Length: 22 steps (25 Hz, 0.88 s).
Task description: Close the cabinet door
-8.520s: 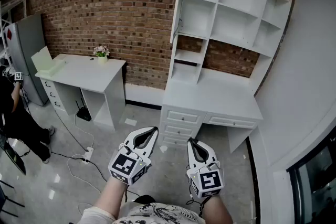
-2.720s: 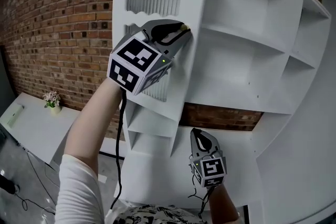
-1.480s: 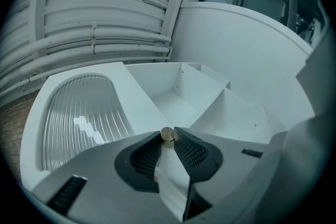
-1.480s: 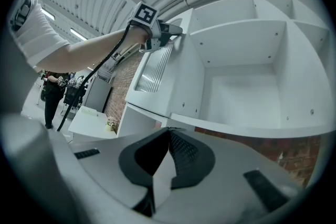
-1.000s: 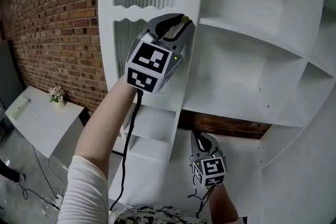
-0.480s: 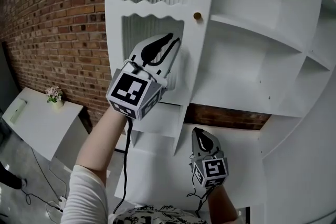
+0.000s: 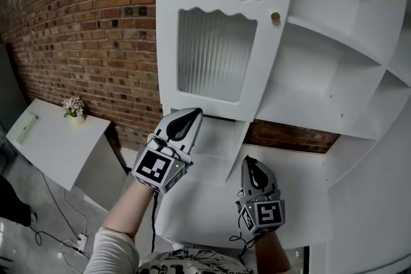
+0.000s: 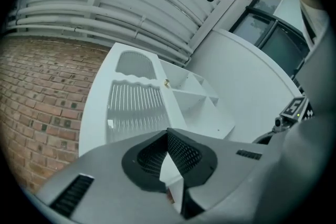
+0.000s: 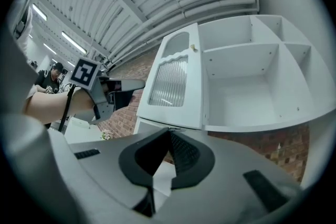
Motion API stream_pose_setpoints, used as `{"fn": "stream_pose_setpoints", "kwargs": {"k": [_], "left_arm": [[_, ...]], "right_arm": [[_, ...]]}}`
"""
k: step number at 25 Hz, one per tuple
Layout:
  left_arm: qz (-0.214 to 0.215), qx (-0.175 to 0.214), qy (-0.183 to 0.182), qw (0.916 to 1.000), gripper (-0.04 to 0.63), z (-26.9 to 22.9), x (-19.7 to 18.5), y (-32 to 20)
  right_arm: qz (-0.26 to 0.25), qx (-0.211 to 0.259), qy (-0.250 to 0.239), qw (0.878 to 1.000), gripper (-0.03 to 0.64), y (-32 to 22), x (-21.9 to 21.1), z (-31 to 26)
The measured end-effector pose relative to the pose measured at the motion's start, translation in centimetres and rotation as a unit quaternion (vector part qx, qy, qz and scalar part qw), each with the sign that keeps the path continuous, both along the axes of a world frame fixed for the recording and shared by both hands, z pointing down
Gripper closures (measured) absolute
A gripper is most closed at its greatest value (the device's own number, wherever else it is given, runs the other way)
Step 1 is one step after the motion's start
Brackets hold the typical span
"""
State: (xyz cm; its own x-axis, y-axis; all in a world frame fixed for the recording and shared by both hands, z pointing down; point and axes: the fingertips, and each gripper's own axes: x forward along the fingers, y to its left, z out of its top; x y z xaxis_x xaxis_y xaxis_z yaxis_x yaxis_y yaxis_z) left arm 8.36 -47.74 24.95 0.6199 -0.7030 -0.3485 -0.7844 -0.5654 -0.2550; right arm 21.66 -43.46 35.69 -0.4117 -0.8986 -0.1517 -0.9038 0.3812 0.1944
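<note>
Seemingly done: the cabinet door (image 7: 217,54) sits flush against the shelf unit (image 7: 324,83), so the left gripper (image 7: 194,112) hangs just below it, jaws just closed on nothing, and the right gripper (image 7: 251,161) idles low, pinched together, empty.

One cabinet door (image 7: 218,42), two grippers (image 7: 192,115) (image 7: 250,162)

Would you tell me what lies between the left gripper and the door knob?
Head view: only the cabinet door's ribbed glass and white frame separate the left gripper from the knob.
</note>
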Motion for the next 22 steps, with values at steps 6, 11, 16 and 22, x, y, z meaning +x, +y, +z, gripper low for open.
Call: {"fn": "stream_pose_setpoints", "kwargs": {"k": [6,11,16,22], "left_arm": [[-0.006,-0.025,0.019,0.9995,0.588,5.8,-2.6,2.8],[-0.016,-0.088,0.022,0.9958,0.588,11.3,-4.5,4.4],[-0.015,-0.122,0.028,0.9920,0.588,14.3,-5.8,5.0],[-0.015,-0.117,0.022,0.9928,0.588,14.2,-6.1,5.5]], "right_arm": [[0.009,0.002,0.001,1.000,0.614,1.5,-2.2,1.0],[0.013,-0.013,-0.004,1.000,0.614,2.6,-3.3,2.5],[0.020,-0.029,0.000,0.999,0.614,3.3,-4.2,3.7],[0.015,-0.033,-0.002,0.999,0.615,3.4,-4.9,4.1]]}}
